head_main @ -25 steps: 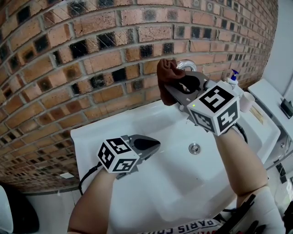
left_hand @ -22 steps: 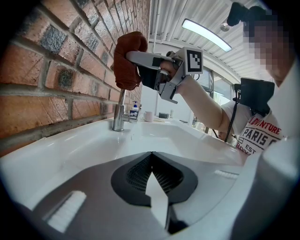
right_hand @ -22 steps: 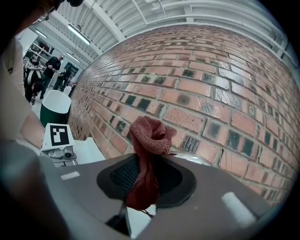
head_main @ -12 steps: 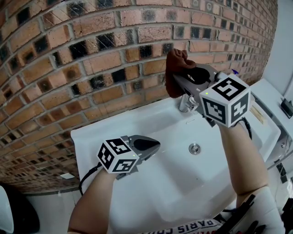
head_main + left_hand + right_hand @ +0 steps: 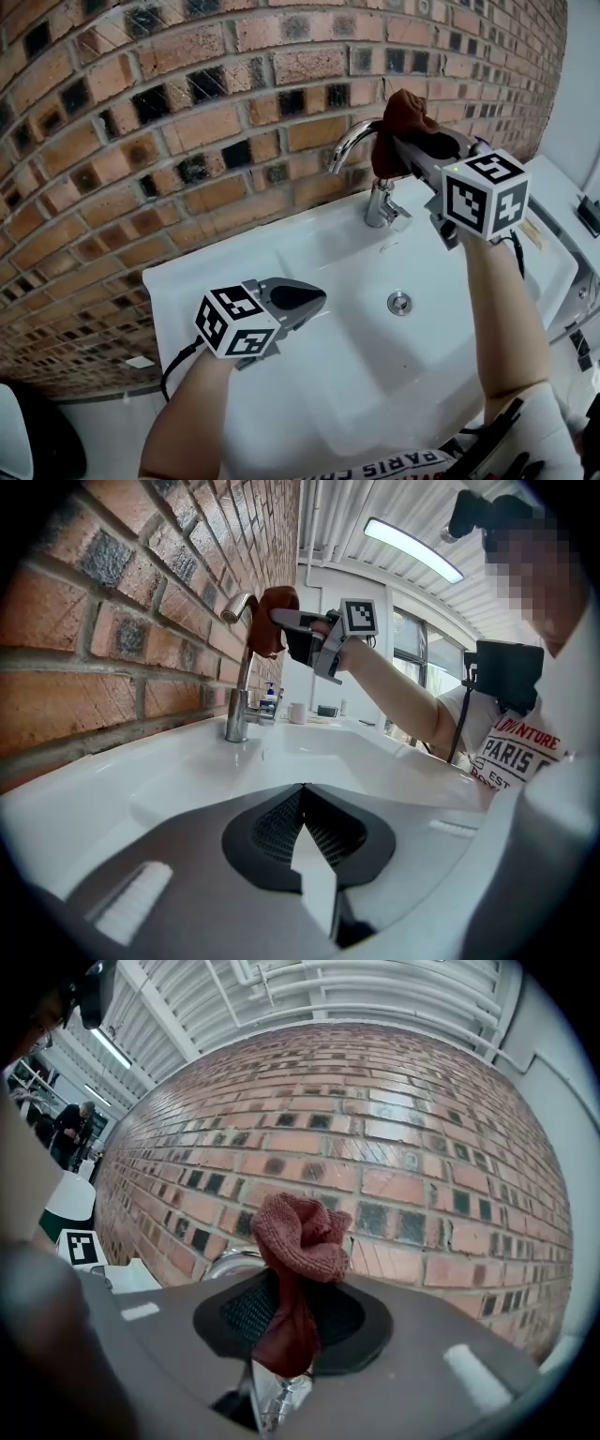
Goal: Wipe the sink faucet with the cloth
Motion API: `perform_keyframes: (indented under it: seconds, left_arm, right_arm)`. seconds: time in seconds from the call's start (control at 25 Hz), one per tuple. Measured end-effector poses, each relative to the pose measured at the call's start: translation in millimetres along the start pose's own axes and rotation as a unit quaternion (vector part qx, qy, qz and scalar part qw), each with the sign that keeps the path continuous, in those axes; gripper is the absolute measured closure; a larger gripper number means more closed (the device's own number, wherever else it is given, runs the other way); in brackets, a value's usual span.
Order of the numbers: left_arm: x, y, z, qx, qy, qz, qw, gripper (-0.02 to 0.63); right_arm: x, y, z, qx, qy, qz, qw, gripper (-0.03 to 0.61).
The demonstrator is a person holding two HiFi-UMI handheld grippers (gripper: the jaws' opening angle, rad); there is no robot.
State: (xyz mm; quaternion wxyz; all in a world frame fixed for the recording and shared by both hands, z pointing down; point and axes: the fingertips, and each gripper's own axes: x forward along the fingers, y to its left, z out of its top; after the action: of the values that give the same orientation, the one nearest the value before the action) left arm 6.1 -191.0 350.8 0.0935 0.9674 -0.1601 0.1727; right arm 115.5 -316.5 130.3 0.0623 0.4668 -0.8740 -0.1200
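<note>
Nearest, the left gripper hangs over the front-left part of the white sink, its jaws pressed together with nothing between them. Beyond its tip and to the right lies the drain. Farther back, the right gripper pinches a reddish-brown cloth, which is bunched ahead of its jaws against the top bend of the chrome faucet. Just behind stands the brick wall.

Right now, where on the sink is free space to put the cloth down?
Free: the sink rim between the brick wall and the bowl, left of the faucet; also the bowl in front of the drain. Crowded: around the faucet, where the right gripper holds the cloth.
</note>
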Motion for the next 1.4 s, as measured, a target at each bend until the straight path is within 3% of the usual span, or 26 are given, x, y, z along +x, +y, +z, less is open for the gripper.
perform_keyframes:
  seconds: [0.52, 0.68, 1.08, 1.4]
  left_arm:
    - [0, 0, 0, 0.0, 0.0, 0.0, 1.0, 0.614]
    - [1, 0, 1, 0.001, -0.001, 0.0, 1.0, 0.614]
    - [0, 0, 0, 0.0, -0.001, 0.0, 1.0, 0.614]
    - [0, 0, 0, 0.0, -0.001, 0.001, 1.0, 0.614]
  right_arm:
    - [3, -18, -84, 0.089, 0.038, -0.024, 0.995, 0.483]
    - [6, -12, -109, 0.09, 0.055, -0.019, 0.994, 0.482]
    - [6, -11, -108, 0.092, 0.062, -0.008, 0.994, 0.48]
    - [0, 10, -70, 0.081, 0.025, 0.022, 0.996, 0.48]
